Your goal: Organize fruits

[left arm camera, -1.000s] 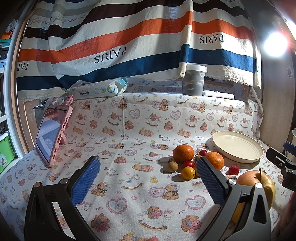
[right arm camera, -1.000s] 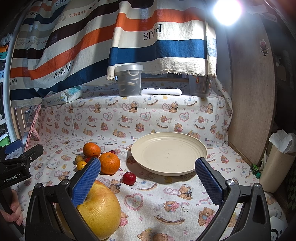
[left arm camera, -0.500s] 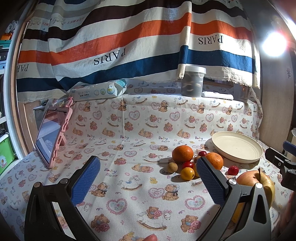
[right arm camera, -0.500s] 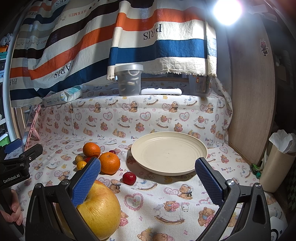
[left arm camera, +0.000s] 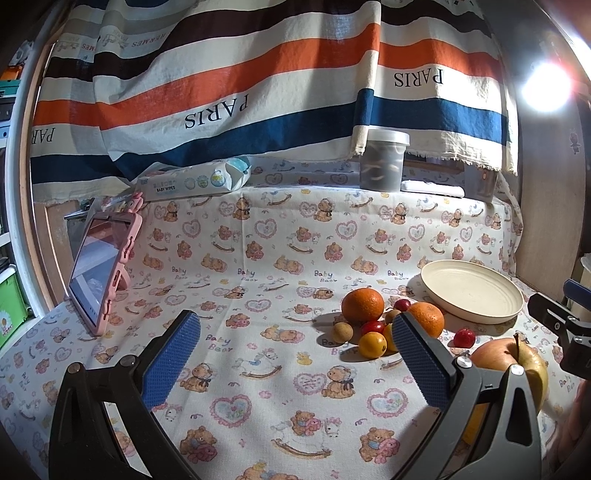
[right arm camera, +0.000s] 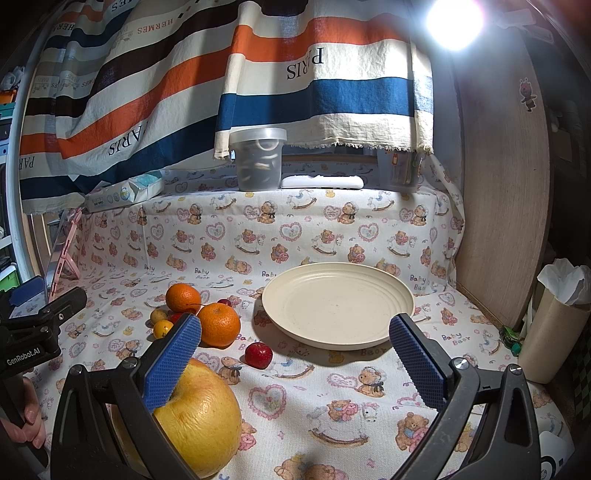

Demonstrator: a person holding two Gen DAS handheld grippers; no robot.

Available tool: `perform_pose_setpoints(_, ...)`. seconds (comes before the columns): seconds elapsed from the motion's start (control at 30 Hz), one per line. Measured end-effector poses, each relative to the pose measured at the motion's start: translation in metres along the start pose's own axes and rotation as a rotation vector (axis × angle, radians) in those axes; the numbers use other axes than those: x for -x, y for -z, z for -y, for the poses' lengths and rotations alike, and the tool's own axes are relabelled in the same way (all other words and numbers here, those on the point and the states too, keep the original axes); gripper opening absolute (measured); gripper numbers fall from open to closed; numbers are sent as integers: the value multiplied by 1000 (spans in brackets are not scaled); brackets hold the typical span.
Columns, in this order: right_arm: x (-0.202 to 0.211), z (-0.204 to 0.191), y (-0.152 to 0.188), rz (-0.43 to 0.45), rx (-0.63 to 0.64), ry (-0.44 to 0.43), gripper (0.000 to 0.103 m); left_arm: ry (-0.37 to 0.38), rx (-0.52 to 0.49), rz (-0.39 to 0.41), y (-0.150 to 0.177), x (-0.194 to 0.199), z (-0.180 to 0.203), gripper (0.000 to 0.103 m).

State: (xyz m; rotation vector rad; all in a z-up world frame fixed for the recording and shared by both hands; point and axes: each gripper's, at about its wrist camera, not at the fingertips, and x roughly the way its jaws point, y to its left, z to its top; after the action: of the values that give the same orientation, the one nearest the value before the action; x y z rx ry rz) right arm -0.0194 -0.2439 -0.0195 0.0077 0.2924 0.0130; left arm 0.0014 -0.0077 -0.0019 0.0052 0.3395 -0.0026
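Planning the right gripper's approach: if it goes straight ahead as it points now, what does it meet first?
Probably the cream plate: it lies centred between the open right gripper fingers, with only bare cloth before it. The big apple sits off to the left finger's side; depth is uncertain.

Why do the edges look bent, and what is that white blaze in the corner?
Both wrist views use fisheye lenses, so the striped cloth bows at the rim; a lamp blows out white upper right in both, throwing fruit shadows leftward beside the orange.
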Motion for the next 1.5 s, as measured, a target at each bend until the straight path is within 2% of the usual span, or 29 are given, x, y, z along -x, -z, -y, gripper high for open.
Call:
perform_pose_setpoints(0.67,0,0,0,-1,0,-3,103,-3,5,-3,2,0,-7,103)
perform_pose_setpoints(0.8,-2,0,-2,-11,-3,-31,103,-3,6,-5,2,0,-6,103)
perform_pose_setpoints(0.9,1,-3,-2,-9,13,-82,103,-3,6,-1,2,0,-6,103)
perform_pose_setpoints(1.0,7,-6,-5,-58,-1,-170,103,-4,6,-1,2,0,-6,103)
perform_pose_setpoints(1.13,14,-14,-5,-91,-59,-241,103,-9,12,6,1,1,-7,103)
perform_pose_setpoints(1.2,13,-22,-5,-112,-53,-248,103,-9,18,11,1,2,-8,103)
perform_pose_setpoints(1.33,5,-39,2,-173,-8,-197,103,-8,24,11,0,3,-9,103)
perform_pose_setpoints(1.5,-18,-45,14,-310,-21,-225,103,-8,22,12,0,3,-9,103)
